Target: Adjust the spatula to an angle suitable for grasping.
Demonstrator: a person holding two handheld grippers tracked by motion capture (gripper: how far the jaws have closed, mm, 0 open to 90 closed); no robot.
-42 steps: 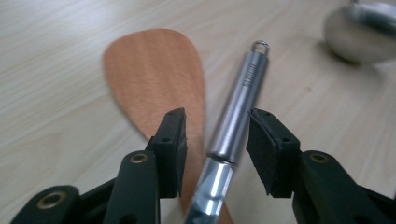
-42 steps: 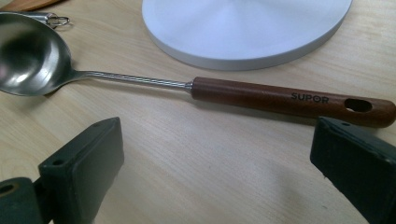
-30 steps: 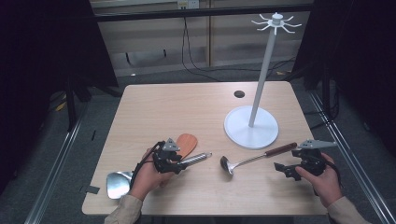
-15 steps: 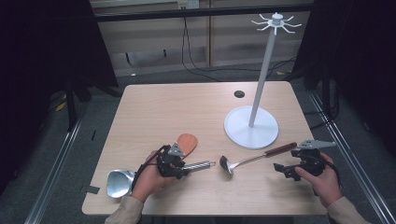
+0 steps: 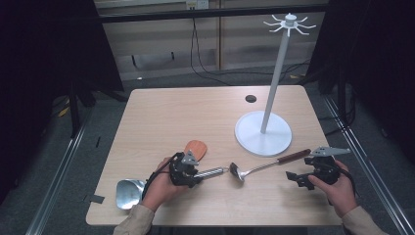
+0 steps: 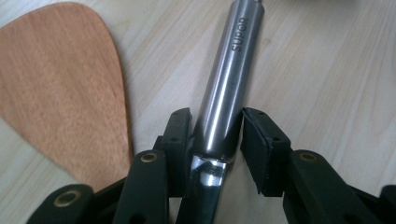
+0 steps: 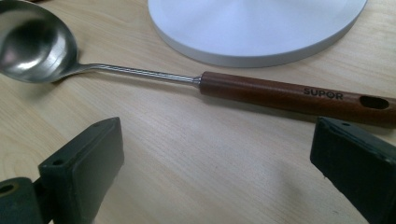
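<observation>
A steel spatula lies near the front left edge, its blade (image 5: 128, 192) to the left and its round handle (image 6: 229, 70) pointing right. My left gripper (image 5: 186, 170) (image 6: 217, 114) straddles that handle. Its jaws have just been closing around it; the left pad (image 6: 180, 135) touches the steel and the right pad (image 6: 257, 140) stands a hair off. A ladle lies to the right, bowl (image 5: 237, 172) (image 7: 32, 44) left and brown wooden handle (image 5: 293, 157) (image 7: 289, 95) right. My right gripper (image 5: 304, 177) (image 7: 218, 128) rests open just short of that handle, with nothing between its jaws.
A wooden spatula head (image 5: 195, 147) (image 6: 60, 84) lies just beyond the left gripper. A white stand with a round base (image 5: 263, 133) (image 7: 261, 28) and a tall pole topped by hooks (image 5: 289, 22) rises at the right. A dark disc (image 5: 251, 99) sits near the far edge.
The left gripper has edged slightly right and nearer the front edge, with the steel handle shifting a little. The right hand and the ladle have stayed put.
</observation>
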